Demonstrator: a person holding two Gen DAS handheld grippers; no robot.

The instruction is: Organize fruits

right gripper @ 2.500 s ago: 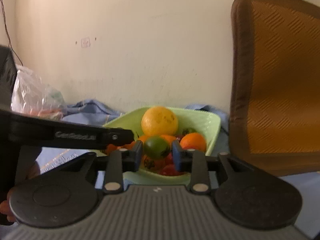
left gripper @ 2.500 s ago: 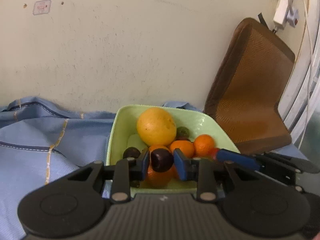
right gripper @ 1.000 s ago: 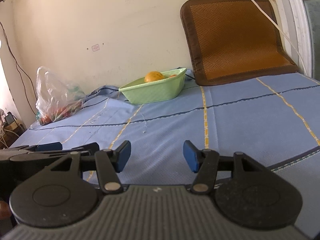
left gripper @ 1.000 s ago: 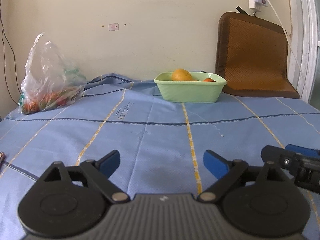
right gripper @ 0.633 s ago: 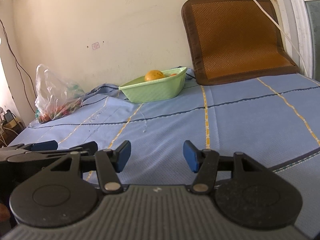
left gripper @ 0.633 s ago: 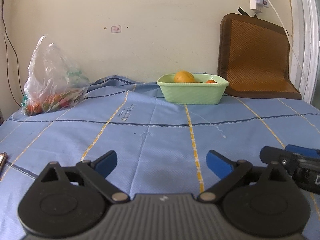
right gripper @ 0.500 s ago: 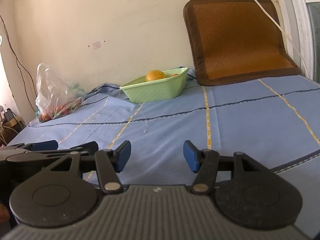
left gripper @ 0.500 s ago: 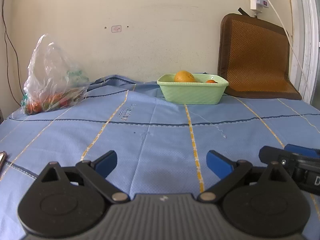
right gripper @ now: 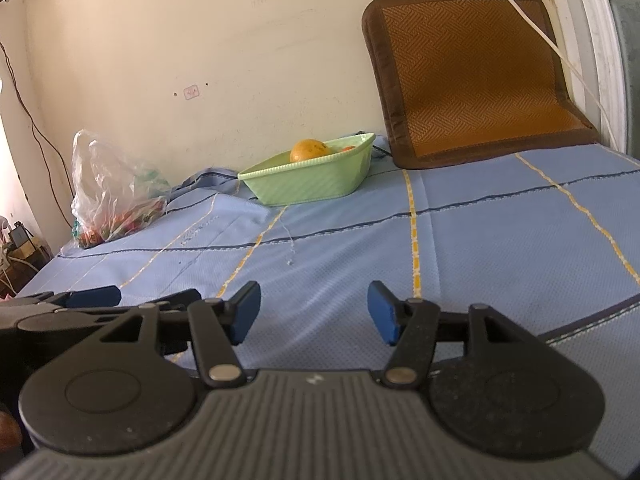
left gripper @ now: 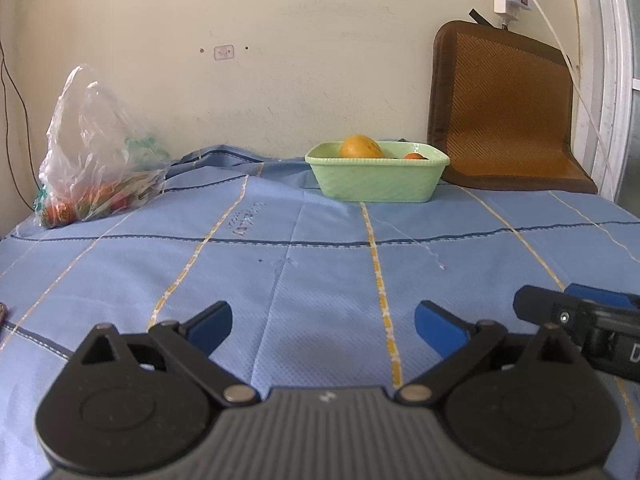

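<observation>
Holding both tongs low over the blue cloth [left gripper: 320, 272], well back from the green bowl [left gripper: 376, 182] by the wall. Left tongs [left gripper: 323, 322] spread wide, nothing between them; jaws have just been opening further. Right tongs [right gripper: 313, 312] apart too, narrower gap, also empty. Whether that cloth covers a bed or a tabletop, can't tell.

Fruit: big orange [left gripper: 361, 146] plus a smaller orange fruit [left gripper: 416, 156] sit in the bowl. More produce is in the clear plastic bag [left gripper: 94, 152] at far left, near the wall, well apart from the bowl.

Risks, my read:
- Bag is crumpled film. Pinch it with tongs and you'll likely grab plastic, not fruit, and drag the lot.
- Round fruit on soft cloth will roll if released short of the bowl.
- Your two tongs sit just beside each other; swinging one across could clip the other.
- Bowl looks light; nudge the rim and it slides.

View differences: left view shows the bowl side-on, both fruits visible over the rim, and the right tongs poking in at lower right. Right view shows cables and clutter [right gripper: 16, 248] off the far-left edge, which left view misses; there the small fruit is barely visible.
</observation>
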